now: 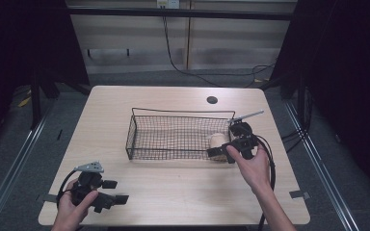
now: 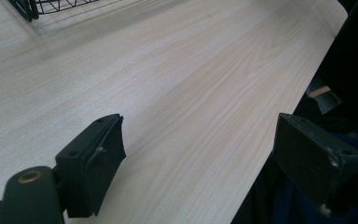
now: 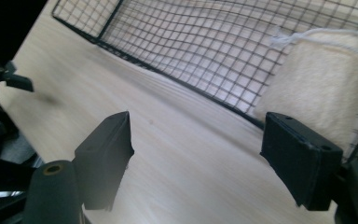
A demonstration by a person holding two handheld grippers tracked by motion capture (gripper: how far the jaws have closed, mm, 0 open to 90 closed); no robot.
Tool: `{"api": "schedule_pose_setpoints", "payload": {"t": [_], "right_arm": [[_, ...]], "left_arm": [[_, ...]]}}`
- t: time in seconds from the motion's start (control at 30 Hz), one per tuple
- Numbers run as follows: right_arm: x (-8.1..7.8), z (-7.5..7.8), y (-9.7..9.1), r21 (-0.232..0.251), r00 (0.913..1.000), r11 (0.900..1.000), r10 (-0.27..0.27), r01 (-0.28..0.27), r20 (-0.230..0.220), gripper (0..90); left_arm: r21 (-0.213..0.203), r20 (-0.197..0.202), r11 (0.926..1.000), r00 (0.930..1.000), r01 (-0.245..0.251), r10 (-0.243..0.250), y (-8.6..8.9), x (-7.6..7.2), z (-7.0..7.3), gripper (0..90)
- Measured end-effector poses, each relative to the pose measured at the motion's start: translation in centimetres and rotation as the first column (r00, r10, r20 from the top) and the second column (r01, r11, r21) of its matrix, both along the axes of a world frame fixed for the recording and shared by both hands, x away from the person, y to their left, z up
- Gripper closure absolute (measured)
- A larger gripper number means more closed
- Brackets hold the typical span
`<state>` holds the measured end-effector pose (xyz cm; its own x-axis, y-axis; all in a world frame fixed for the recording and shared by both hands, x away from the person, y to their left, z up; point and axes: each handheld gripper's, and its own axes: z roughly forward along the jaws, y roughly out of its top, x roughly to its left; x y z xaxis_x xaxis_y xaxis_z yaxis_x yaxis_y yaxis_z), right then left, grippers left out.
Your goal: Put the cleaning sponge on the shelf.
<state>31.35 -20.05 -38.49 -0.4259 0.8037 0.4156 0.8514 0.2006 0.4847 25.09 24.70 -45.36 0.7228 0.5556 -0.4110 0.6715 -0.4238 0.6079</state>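
Right gripper [image 1: 220, 153] of mine sits at the right of the frame in the high view, just outside the near wall of the wire basket [image 1: 139, 118], its jaws spread wide with nothing between them. Through the right gripper view I look past those jaws at the cream terry cloth [image 3: 324, 88], folded or rolled, resting inside the basket's right end against the mesh, at the upper right of that frame. I judge the cloth is the thing in hand: it lies in the basket, and my open jaws stand close beside it on the table side of the wire, as if either just let go or about to reach over the rim. Which of the two I cannot tell.

My left gripper [image 1: 118, 191] rests low at the lower left of the high view, near the front edge of the wooden table [image 1: 173, 192], well apart from the basket, jaws also wide and holding nothing; I take it as parked out of the way.

Mesh covers part of the cloth, and the frame edge cuts off its far side, so its full shape is hard to make out. A loose thread [image 3: 286, 37] shows at its top corner.
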Motion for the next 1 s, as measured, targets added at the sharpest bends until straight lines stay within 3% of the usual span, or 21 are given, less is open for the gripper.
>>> {"api": "schedule_pose_setpoints", "payload": {"t": [0.1, 0.2, 0.37, 0.67, 0.9, 1.0], "right_arm": [[-0.9, -0.2, 0.2, -0.029, 0.9997, 0.9996, 0.005, -0.005, 0.025, 22.6], [-1.7, -0.4, 0.1, -0.006, 0.9992, 1.0000, 0.003, -0.003, 0.041, 22.8], [-2.9, -1.3, -0.1, -0.010, 0.9987, 0.9999, 0.010, -0.010, 0.050, 23.5], [-5.5, -2.4, -0.5, -0.048, 0.9969, 0.9989, 0.001, 0.003, 0.079, 24.8], [-7.7, -4.5, -0.6, -0.067, 0.9947, 0.9977, 0.002, 0.005, 0.103, 23.7], [-7.7, -5.2, -0.7, -0.069, 0.9958, 0.9976, 0.002, 0.004, 0.092, 22.0]], "left_arm": [[-0.001, -0.003, 1.0000, 1.0000, -0.003, 0.003, 0.0, 0.0, 0.0, 16.3], [0.003, 0.000, 1.0000, 1.0000, -0.004, 0.004, -0.1, 0.0, 0.0, 16.3], [0.003, 0.002, 1.0000, 1.0000, -0.005, 0.005, 0.0, 0.0, 0.0, 16.3], [0.006, -0.001, 0.9999, 1.0000, -0.009, 0.009, 0.0, 0.0, -0.1, 16.3], [0.010, -0.008, 0.9999, 0.9999, -0.007, 0.007, 0.0, 0.0, -0.1, 16.3], [0.003, -0.017, 0.9999, 0.9997, -0.016, 0.016, 0.1, 0.1, -0.2, 16.3]]}}
